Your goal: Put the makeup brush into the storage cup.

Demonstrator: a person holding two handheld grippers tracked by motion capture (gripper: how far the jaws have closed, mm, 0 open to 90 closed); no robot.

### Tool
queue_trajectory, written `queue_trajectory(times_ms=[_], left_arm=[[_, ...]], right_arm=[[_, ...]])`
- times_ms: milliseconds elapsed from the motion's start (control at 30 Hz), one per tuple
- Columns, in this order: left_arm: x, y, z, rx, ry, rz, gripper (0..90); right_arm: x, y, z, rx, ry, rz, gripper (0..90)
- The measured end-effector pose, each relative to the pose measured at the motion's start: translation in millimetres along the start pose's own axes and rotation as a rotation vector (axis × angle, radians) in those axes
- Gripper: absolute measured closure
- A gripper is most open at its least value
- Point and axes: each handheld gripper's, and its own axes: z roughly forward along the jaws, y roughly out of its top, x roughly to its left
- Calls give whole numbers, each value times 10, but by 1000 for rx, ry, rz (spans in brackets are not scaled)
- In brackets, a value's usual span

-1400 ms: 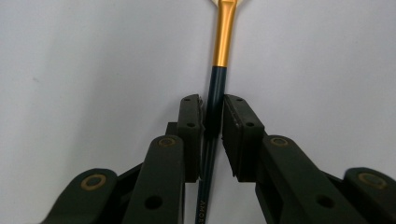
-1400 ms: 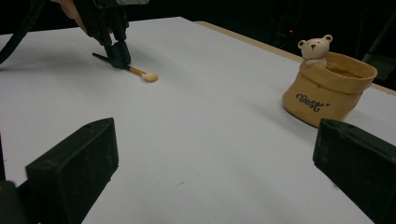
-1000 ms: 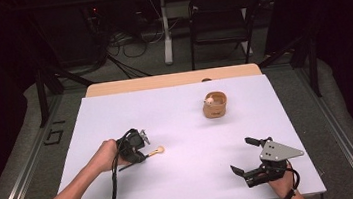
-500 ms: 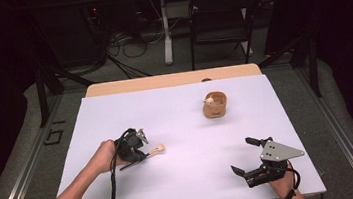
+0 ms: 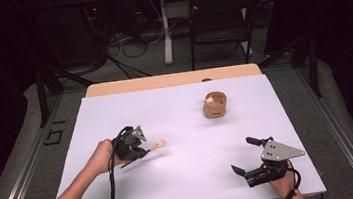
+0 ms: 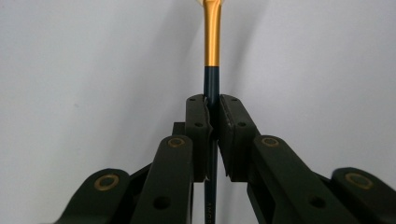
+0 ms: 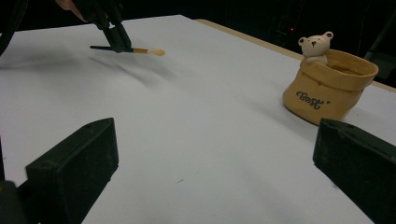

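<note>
At lower right of the high view, near the front edge of the white worktop point(image 5: 188, 178): right tongs point(image 5: 252, 157) spread wide, gripping nothing, resting low. At left centre: left tongs point(image 5: 142, 150) pressed together on the dark handle of a small brush point(image 5: 155, 145), gold ferrule and pale tip sticking out to the right, lifted just above the sheet. Risk, as a judgement: thin round handle pinched between flat pads point(image 6: 198, 126), so liable to swivel or slide out on a quick swing; tip could also catch the rim of the tan bear pot point(image 5: 215, 104) and tip it, since nothing steadies that pot. Further back, upper right of centre: the pot, well apart from both tongs. Beyond the sheet: a wooden strip of worktop edge, then a dark room with grey floor, a black chair point(image 5: 223, 18), loose cables point(image 5: 127, 39) and stand legs.
</note>
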Motion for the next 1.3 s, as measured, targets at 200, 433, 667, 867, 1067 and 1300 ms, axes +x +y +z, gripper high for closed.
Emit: queue_trajectory(times_ms=[200,433,667,867,1067,1300], left_arm=[[1,5,-69,-37,8,-8,829],[-23,19,-159,-89,12,-16,829],[-41,20,-202,-143,8,-29,829],[-49,18,-211,-179,5,-43,830],[-61,19,-220,-216,2,-53,830],[-77,19,-229,-260,2,-67,830]], right_arm=[[-1,1,-3,-1,0,1,0],[0,2,-3,-1,0,1,0],[-2,4,-7,-1,0,1,0],[0,4,-4,-4,-1,1,0],[-1,4,-5,-1,-1,1,0],[0,4,-3,-4,-1,2,0]])
